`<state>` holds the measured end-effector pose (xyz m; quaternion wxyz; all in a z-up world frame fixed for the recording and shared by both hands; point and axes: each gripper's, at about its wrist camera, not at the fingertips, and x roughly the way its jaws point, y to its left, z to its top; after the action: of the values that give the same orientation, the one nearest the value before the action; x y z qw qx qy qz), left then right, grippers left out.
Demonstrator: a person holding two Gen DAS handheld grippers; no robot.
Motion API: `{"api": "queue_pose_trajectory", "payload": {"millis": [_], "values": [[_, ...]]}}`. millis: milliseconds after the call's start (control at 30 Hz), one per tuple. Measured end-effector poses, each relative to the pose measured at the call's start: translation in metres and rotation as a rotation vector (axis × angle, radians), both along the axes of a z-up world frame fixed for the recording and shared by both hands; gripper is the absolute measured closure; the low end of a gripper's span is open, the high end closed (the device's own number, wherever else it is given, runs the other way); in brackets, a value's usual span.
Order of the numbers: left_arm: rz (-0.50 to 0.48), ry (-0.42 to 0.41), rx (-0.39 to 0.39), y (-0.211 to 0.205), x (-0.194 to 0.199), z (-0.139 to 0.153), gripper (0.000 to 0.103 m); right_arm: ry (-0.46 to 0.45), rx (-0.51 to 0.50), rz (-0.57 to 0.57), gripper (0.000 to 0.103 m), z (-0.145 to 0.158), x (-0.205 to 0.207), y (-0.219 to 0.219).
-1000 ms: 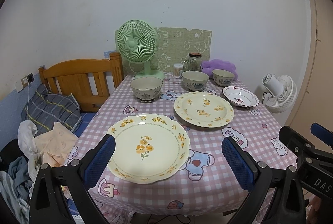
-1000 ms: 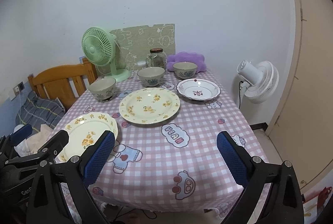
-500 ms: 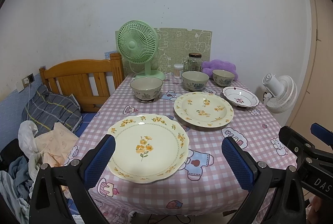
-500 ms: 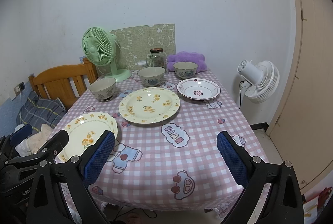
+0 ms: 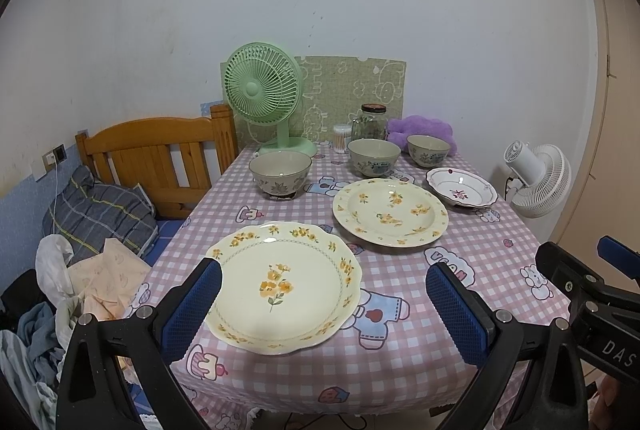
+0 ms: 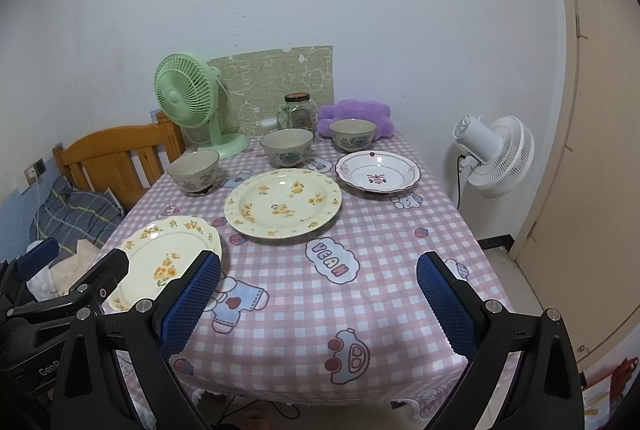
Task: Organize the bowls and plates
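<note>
Both tools hang short of the near table edge with nothing between their pads: the left gripper point(image 5: 323, 304) is spread wide, framing the scalloped yellow plate point(image 5: 282, 286), and the right gripper point(image 6: 318, 300) is equally released over bare checked tablecloth point(image 6: 384, 270). In the left wrist view the scalloped plate lies flat at 6 o'clock on the table, the larger deep yellow plate point(image 5: 390, 211) at about 1 o'clock from it, and the small white plate with a red motif point(image 5: 461, 186) farther toward 2 o'clock. Three bowls sit in a loose row behind: one point(image 5: 280, 173) at 11 o'clock, one point(image 5: 373, 156) at 12, one point(image 5: 429, 149) nearer 1. Everything stands apart, unstacked, so sorting has probably not begun. The left tool's wide stance seems meant for the nearest plate's rim.
</note>
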<state>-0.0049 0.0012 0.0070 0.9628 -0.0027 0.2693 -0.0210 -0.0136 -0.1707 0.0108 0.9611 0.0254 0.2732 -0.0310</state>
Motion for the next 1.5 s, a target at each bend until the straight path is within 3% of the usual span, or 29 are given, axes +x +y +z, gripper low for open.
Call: {"api": "queue_pose_trajectory", "payload": {"millis": [1033, 1500], "values": [[0.001, -0.005, 0.004, -0.003, -0.001, -0.002, 0.001, 0.008, 0.007, 0.001, 0.004, -0.002, 0.004, -0.002], [-0.004, 0.068, 0.020, 0.026, 0.044, -0.016, 0.009, 0.082, 0.007, 0.020, 0.005, -0.014, 0.045, 0.027]]}}
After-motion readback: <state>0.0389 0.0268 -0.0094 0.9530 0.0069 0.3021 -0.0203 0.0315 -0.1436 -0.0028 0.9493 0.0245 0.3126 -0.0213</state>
